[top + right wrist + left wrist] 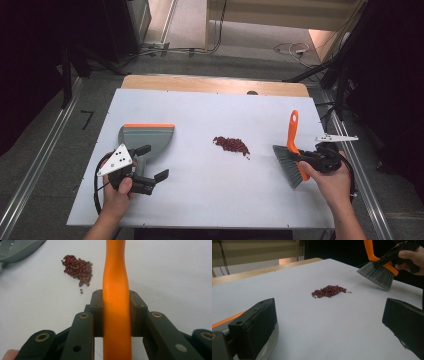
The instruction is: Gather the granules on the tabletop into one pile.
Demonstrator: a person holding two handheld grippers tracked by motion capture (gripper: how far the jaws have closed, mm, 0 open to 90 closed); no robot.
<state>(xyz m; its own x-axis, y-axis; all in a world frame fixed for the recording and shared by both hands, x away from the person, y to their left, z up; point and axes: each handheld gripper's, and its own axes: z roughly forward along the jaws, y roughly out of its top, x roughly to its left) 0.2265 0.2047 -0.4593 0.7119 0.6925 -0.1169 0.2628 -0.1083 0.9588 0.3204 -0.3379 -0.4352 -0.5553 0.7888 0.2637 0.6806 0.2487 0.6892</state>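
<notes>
Brush (292, 150) with orange handle and grey bristles sits clamped in your right tongs (306, 159), low over the worktop (210, 200) at its right edge. No writing is readable. Red beans (231, 144) lie mid-worktop; the grey dustpan (146, 138) lies left, your left tongs (150, 162) wide around its handle, partly hidden.

I work on a white table top (210, 200) that has a wooden strip (215, 84) along its far edge. Around it is a grey floor (50, 145), and a metal rail (35, 167) runs on the left side. Far behind, a white cable (290, 49) lies curled on the floor. A small black angle mark (87, 119) sits near the left rail.
</notes>
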